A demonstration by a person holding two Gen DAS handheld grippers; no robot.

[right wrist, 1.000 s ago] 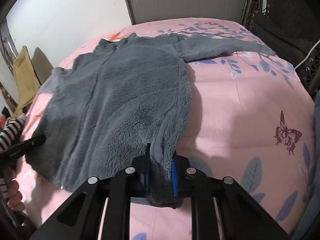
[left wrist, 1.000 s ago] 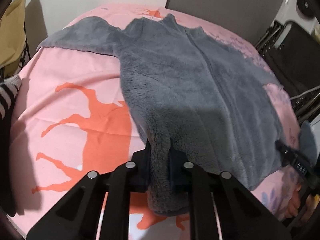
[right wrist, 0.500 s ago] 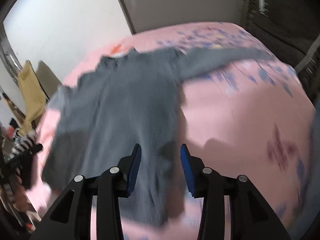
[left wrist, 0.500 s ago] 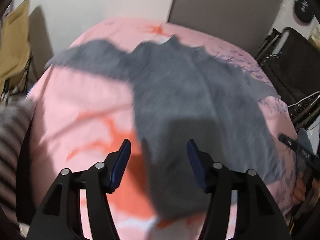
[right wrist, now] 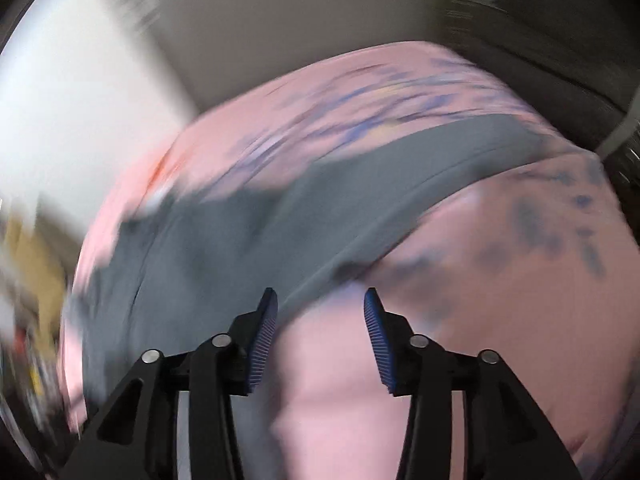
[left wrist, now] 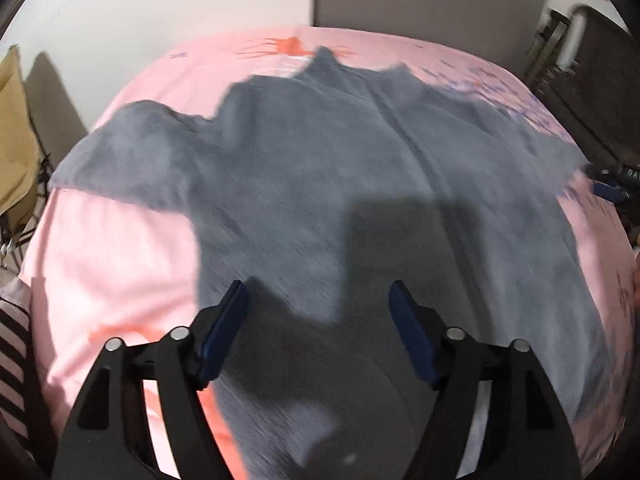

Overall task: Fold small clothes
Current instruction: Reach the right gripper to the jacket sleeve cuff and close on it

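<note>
A grey fleece jacket [left wrist: 360,184] lies spread flat, front up, across the pink printed bed sheet [left wrist: 120,256], filling the centre of the left wrist view, with its collar toward the top of the frame and 1 sleeve stretched out to the upper left. The left gripper [left wrist: 318,300] hovers over the jacket's lower part at the bottom centre of that frame, released, its 2 blue-padded fingers [left wrist: 228,328] spread wide with nothing between them; a dark shadow falls on the fleece just above them. At the right edge of the same view a small part of the other gripper shows beside the jacket's far sleeve. The right wrist view is heavily blurred: the jacket [right wrist: 280,216] runs as a grey band from centre left to upper right over the sheet [right wrist: 500,320]. The right gripper [right wrist: 320,300] sits at the bottom centre, also released, its jaws apart and empty, above the jacket's edge and bare sheet.
</note>
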